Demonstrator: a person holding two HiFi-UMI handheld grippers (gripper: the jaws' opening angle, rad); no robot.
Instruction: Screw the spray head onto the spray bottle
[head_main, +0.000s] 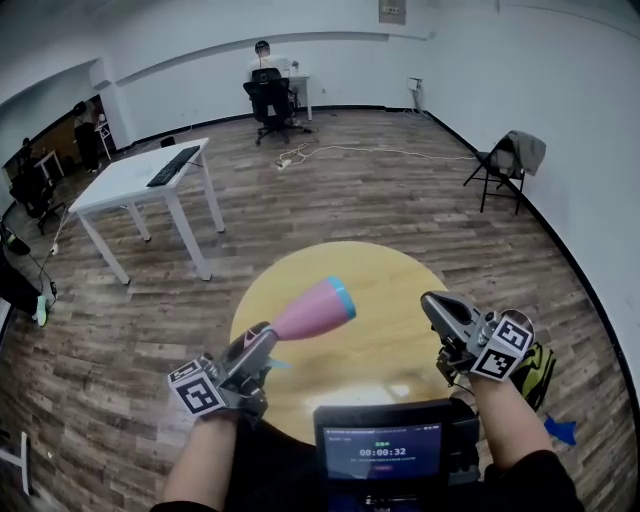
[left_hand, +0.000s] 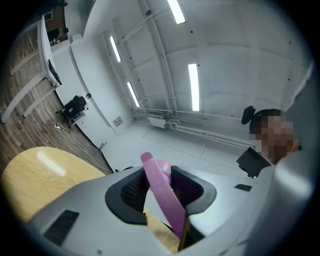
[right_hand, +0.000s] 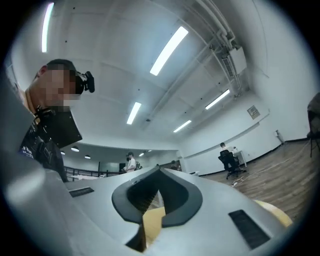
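Observation:
Over the round yellow table (head_main: 392, 285), my left gripper (head_main: 262, 340) is shut on the narrow end of a pink spray bottle (head_main: 312, 310). The bottle's wide end, with its blue band, points up and to the right in the air. In the left gripper view the pink bottle (left_hand: 165, 197) runs slantwise between the dark pads of the left gripper (left_hand: 159, 186). A small teal bit (head_main: 279, 363) shows beside those jaws; what it is I cannot tell. My right gripper (head_main: 436, 306) hovers at the table's right edge, shut and empty. In its own view the right gripper (right_hand: 156, 199) holds nothing.
A white desk (head_main: 135, 180) with a keyboard stands at the left. A person sits in an office chair (head_main: 270, 100) at the far wall. A folding chair (head_main: 503, 165) with clothing is at the right. A screen (head_main: 381, 451) sits at my chest, and a yellow-green bag (head_main: 538, 368) lies on the floor.

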